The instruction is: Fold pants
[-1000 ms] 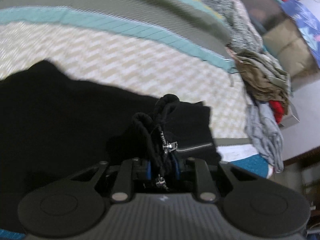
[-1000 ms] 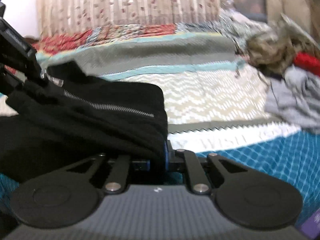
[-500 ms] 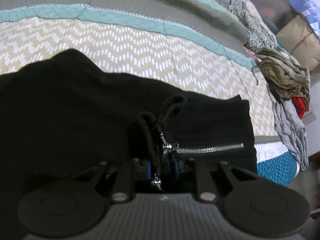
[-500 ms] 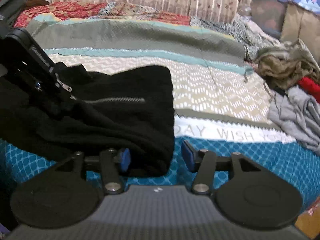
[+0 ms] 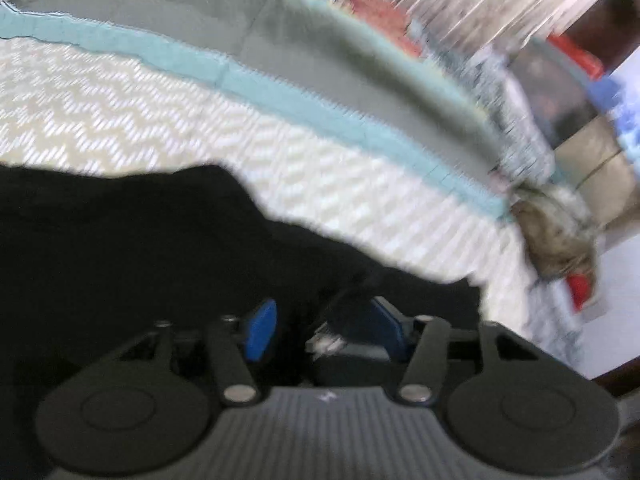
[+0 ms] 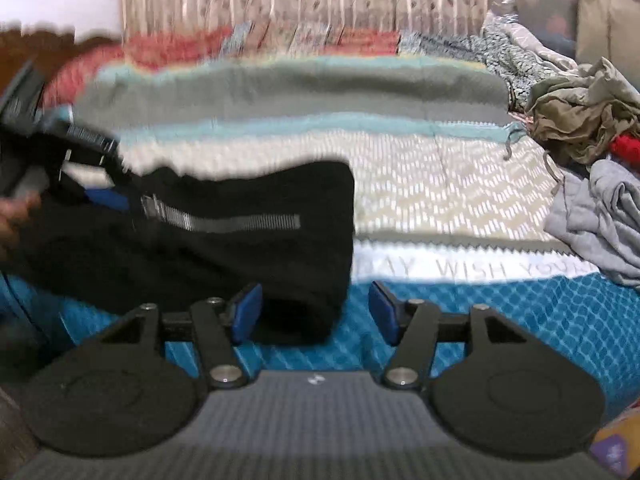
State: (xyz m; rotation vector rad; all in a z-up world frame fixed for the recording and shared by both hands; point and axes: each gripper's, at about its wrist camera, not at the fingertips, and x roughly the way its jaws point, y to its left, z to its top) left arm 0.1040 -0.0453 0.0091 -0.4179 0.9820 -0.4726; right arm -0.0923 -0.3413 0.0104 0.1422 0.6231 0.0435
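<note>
Black pants lying folded on the bedspread, both grippers with jaws spread.

The pants [image 6: 240, 240] rest as a compact bundle at the near left of the patterned bedspread [image 6: 440, 184], zipper [image 6: 224, 220] uppermost. The right gripper [image 6: 314, 312] has its jaws apart at the bundle's near right corner, pinching nothing; the left gripper [image 5: 324, 332] also has its jaws spread, over the black cloth. At least one fold appears made; tidying or a further fold may remain. A clothes pile [image 6: 592, 168] lies far right.

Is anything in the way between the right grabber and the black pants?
Nothing visible. The right gripper is open, and the pants lie on the bed right in front of it, their edge reaching between its fingers.
</note>
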